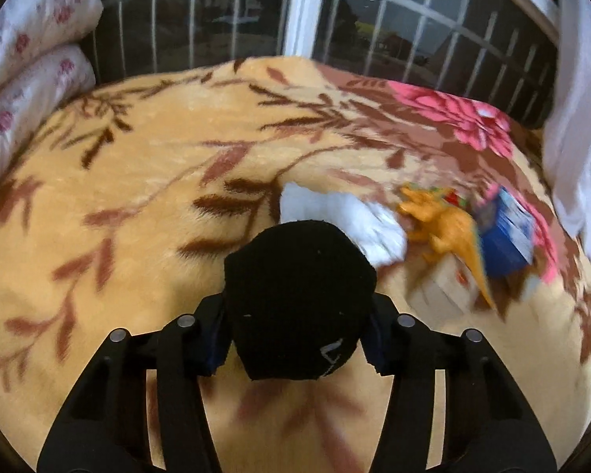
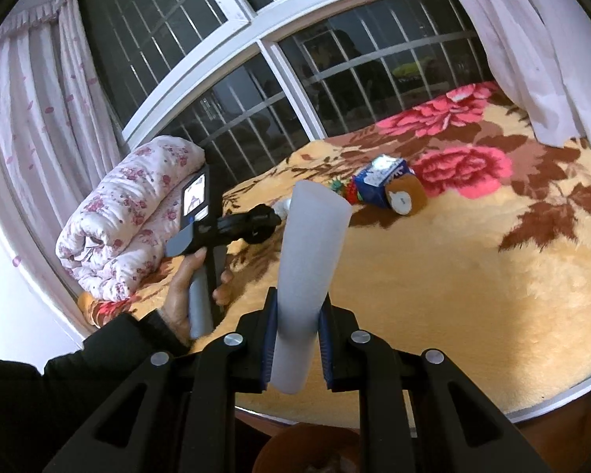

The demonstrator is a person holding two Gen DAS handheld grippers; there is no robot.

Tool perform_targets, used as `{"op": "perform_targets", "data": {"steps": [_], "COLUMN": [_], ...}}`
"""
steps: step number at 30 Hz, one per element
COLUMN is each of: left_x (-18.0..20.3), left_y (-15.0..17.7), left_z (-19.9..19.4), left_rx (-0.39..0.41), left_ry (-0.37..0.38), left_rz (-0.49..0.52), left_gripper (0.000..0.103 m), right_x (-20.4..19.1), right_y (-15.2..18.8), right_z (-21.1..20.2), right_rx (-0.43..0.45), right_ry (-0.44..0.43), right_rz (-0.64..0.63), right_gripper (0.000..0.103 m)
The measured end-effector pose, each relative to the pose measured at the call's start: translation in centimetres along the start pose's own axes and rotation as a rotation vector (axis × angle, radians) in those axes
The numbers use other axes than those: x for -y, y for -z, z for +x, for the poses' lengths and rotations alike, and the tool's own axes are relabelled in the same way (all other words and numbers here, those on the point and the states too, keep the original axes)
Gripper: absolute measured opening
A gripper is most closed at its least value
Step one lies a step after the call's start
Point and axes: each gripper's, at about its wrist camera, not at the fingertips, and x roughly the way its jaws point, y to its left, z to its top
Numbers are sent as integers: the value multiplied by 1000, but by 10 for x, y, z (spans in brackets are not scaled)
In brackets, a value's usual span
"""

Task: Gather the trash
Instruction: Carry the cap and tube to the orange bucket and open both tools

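My left gripper is shut on a black rolled cloth bundle, held above the yellow floral blanket. Just beyond it lie white crumpled paper, an orange toy dinosaur, a blue carton and a beige box. My right gripper is shut on a pale grey plastic cup, held above the bed's near edge. The right wrist view shows the left gripper with the black bundle, the blue carton and a brown roll.
A folded white floral quilt lies at the bed's left end. A barred window and curtains stand behind the bed. A brown bin rim shows below the bed's edge.
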Motion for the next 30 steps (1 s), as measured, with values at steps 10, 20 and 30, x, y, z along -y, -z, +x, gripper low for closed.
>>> {"op": "perform_targets", "data": {"steps": [10, 20, 30], "left_x": [16, 29, 25], "left_y": [94, 189, 284], "left_z": [-99, -202, -168], "left_rx": [30, 125, -147], "left_ry": [18, 93, 156], "left_rz": [123, 231, 382], "left_gripper": [52, 52, 52], "right_x": [-34, -56, -36], "right_y": [26, 73, 145], "right_z": [-8, -35, -8], "right_rx": [-58, -134, -379], "right_ry": [-14, 3, 72], "right_rz": [-78, -175, -236], "right_gripper": [19, 20, 20]}}
